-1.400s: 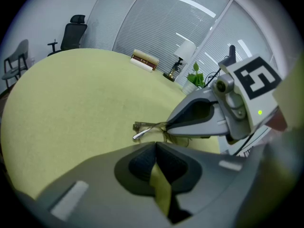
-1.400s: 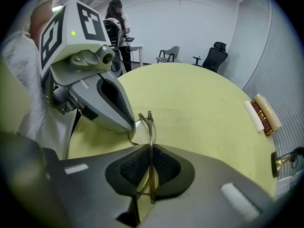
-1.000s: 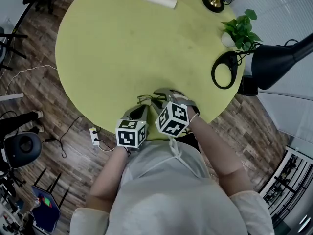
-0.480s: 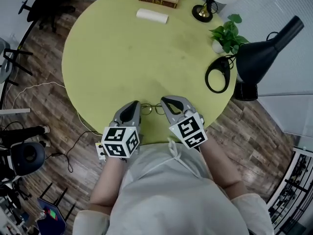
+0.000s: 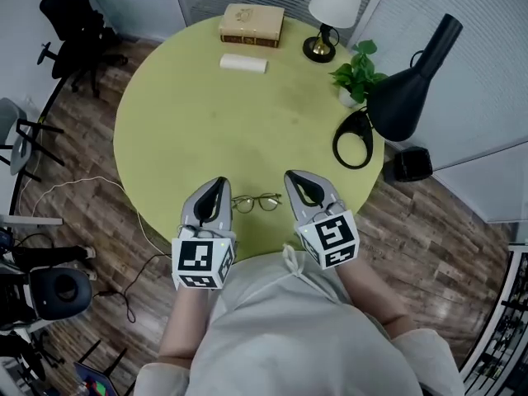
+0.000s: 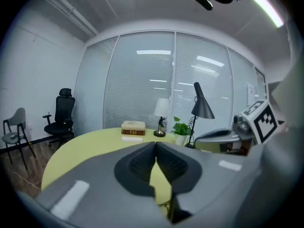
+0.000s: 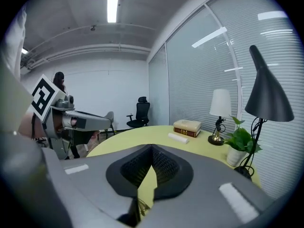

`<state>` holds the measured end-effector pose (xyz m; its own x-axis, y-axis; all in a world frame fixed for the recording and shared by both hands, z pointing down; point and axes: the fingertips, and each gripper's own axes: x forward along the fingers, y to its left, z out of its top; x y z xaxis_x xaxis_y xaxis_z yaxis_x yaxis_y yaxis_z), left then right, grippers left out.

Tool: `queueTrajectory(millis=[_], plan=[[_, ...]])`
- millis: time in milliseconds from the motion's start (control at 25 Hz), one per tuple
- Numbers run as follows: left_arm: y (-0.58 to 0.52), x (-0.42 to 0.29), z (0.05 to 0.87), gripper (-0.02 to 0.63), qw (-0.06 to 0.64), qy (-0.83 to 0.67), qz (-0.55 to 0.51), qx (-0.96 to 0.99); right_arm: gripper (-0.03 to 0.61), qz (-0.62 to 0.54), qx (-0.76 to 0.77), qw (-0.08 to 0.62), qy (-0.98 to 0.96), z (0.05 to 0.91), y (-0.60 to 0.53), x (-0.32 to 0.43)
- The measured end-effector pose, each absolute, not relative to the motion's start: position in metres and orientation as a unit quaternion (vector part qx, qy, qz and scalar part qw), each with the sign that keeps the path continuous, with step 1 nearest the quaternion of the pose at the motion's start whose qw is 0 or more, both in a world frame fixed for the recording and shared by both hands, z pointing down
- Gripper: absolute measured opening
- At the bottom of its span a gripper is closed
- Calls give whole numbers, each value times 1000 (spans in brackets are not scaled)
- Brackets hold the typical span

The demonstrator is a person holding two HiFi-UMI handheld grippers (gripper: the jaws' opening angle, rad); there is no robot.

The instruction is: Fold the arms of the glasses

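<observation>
Thin-rimmed glasses (image 5: 256, 202) lie on the round yellow-green table (image 5: 190, 122) close to its near edge. My left gripper (image 5: 218, 182) hangs just left of them, shut, with nothing between its pads. My right gripper (image 5: 291, 176) is just to their right; its jaws have just been closing on nothing and now stand shut. Neither gripper touches the glasses. In the left gripper view the jaws (image 6: 156, 144) meet at the tips, as they do in the right gripper view (image 7: 152, 147). A sliver of the glasses (image 7: 143, 207) shows below the right jaws.
At the far side of the table lie a book (image 5: 252, 23) and a white roll (image 5: 243, 63). A white-shaded lamp (image 5: 334, 2), a potted plant (image 5: 356, 74) and a black desk lamp (image 5: 412, 81) with a ring base (image 5: 353, 139) stand at the right.
Both grippers have lifted off the glasses and parted to either side of them. The glasses stay on the table. The head view has tilted up, so more of the far table shows.
</observation>
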<state>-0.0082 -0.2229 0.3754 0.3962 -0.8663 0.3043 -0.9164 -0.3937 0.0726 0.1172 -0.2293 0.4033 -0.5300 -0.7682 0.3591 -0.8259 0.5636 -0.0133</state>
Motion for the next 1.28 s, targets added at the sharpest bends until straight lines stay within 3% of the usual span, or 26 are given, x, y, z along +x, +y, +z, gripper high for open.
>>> queueTrajectory(millis=[1280], plan=[[-203,14,379,6,126,-527,112,833,-2,90,455,169,-870,403,-202,123]])
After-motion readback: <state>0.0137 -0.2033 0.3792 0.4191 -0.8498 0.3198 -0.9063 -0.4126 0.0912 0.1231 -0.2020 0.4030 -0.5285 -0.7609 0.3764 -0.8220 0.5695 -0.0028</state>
